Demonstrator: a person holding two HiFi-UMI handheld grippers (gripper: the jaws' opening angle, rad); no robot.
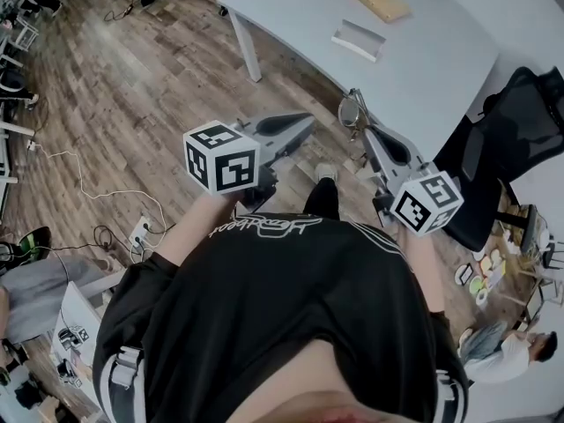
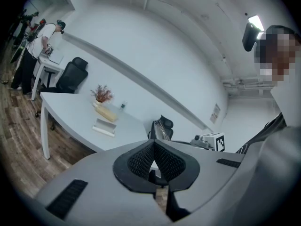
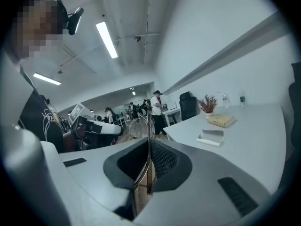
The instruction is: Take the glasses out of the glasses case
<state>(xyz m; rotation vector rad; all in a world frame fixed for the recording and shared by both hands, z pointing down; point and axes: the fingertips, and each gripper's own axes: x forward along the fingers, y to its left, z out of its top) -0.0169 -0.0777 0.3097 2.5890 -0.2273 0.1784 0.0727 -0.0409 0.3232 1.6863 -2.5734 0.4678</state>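
Glasses (image 3: 141, 126) pinched edge-on between the pads of the right gripper (image 3: 148, 142), thin wire frame running down through the gap, lens rims looping just past the fingertips. Held in the air, well short of the table (image 1: 423, 69) and well apart from the white open case (image 1: 358, 40) lying on it ahead of the fingertips. Left gripper (image 2: 154, 144) pressed together on nothing, beside the right one. Removal judged done. Next, probably a carry forward and a gentle set-down on the table, pads parted only after contact. Pinched part of the frame hard to identify; lenses barely made out; case interior too small to read.
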